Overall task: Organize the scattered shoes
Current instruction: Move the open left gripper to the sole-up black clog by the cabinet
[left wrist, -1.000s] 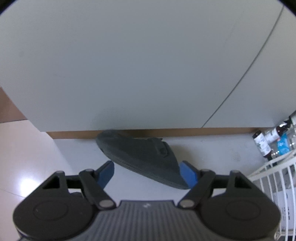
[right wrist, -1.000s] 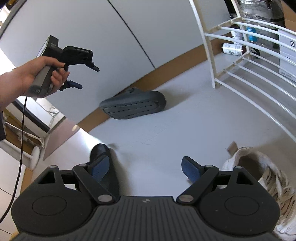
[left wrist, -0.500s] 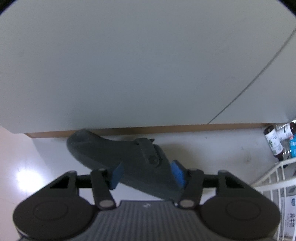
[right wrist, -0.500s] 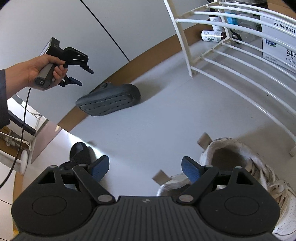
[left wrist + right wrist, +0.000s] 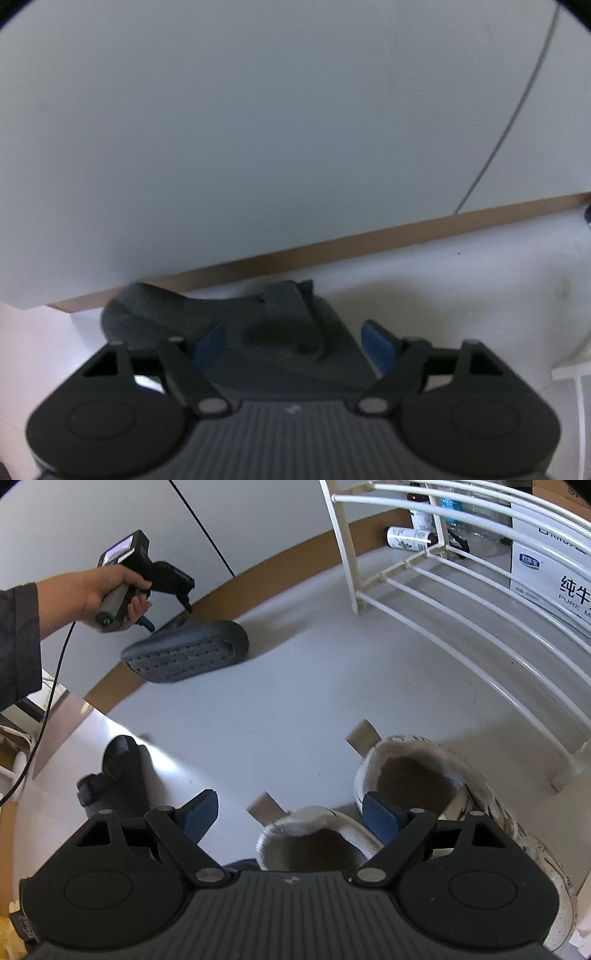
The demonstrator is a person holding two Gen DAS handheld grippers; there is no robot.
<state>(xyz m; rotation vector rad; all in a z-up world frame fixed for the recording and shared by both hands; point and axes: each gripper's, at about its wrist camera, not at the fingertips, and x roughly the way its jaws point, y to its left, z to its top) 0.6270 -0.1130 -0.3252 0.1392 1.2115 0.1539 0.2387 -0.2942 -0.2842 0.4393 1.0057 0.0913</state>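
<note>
Grey rubber clog (image 5: 258,332) lies tipped on its side on the pale floor (image 5: 295,701), right against the brown skirting board (image 5: 369,236) at the foot of a light wall. From the left wrist camera, the left gripper (image 5: 291,343) sits low over this clog with the shoe between its two blue pads; its jaws have just been opening wider, and the right pad stands clear of the shoe, so nothing is gripped. From the right wrist camera the same clog (image 5: 184,653) shows its dotted sole, and a person's left hand (image 5: 107,598), in a dark sleeve, holds the left gripper's handle just above it.

The right gripper (image 5: 284,819) hangs wide and released, with nothing pressed between its blue pads. Just below and ahead of it stand two worn white sneakers (image 5: 406,775) side by side, their openings facing up. A second dark clog (image 5: 118,771) lies on the floor by the gripper's left finger.

A white wire shoe rack (image 5: 461,609) stands to the right of the sneakers. Behind the rack are bottles (image 5: 406,539) and a white carton (image 5: 546,579) with printed text.
</note>
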